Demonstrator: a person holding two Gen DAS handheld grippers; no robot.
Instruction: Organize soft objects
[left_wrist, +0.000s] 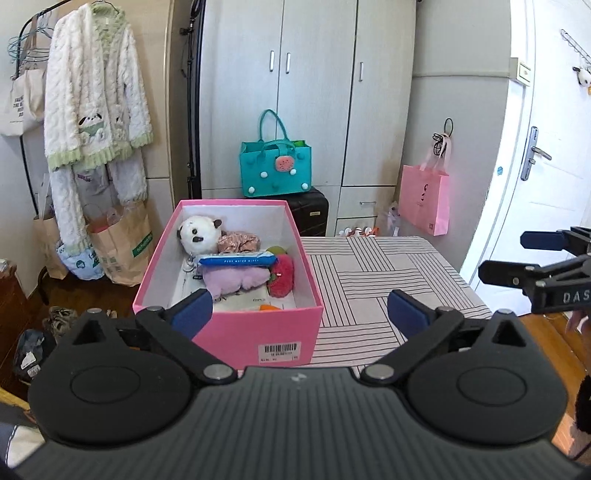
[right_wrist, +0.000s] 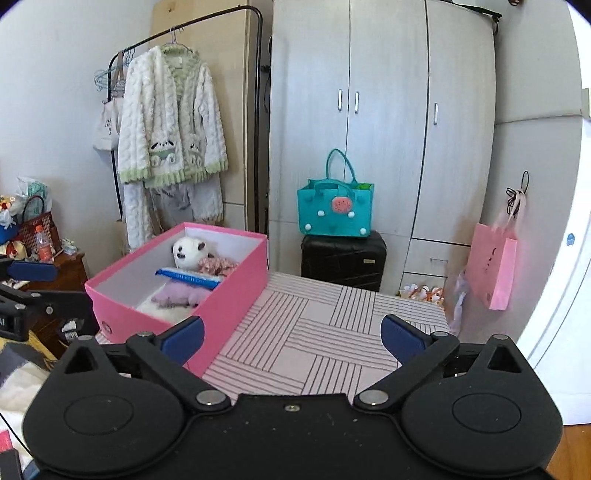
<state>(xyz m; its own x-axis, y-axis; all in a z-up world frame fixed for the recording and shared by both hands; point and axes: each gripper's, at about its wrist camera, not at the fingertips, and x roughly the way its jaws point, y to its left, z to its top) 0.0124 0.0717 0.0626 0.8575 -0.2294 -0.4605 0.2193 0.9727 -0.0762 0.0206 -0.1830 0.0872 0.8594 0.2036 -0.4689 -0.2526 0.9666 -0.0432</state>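
A pink box (left_wrist: 255, 332) (right_wrist: 236, 280) stands on the left part of a striped table (left_wrist: 388, 277) (right_wrist: 325, 332). Inside lie a white panda plush (left_wrist: 197, 232) (right_wrist: 188, 251), a blue wipes pack (left_wrist: 238, 260) (right_wrist: 188, 277), a lilac plush (left_wrist: 236, 278) (right_wrist: 181, 297), a red plush (left_wrist: 282, 277) and a floral fabric piece (left_wrist: 240, 242). My left gripper (left_wrist: 301, 314) is open in front of the box with nothing between its fingers. My right gripper (right_wrist: 291, 338) is open over the table, right of the box, also holding nothing.
A teal felt bag (left_wrist: 275, 168) (right_wrist: 334, 210) sits on a black suitcase (right_wrist: 343, 258) before a grey wardrobe (right_wrist: 384, 110). A white robe (left_wrist: 96, 96) hangs on a rack at left. A pink paper bag (left_wrist: 424, 199) hangs right, beside a white door (left_wrist: 546, 147).
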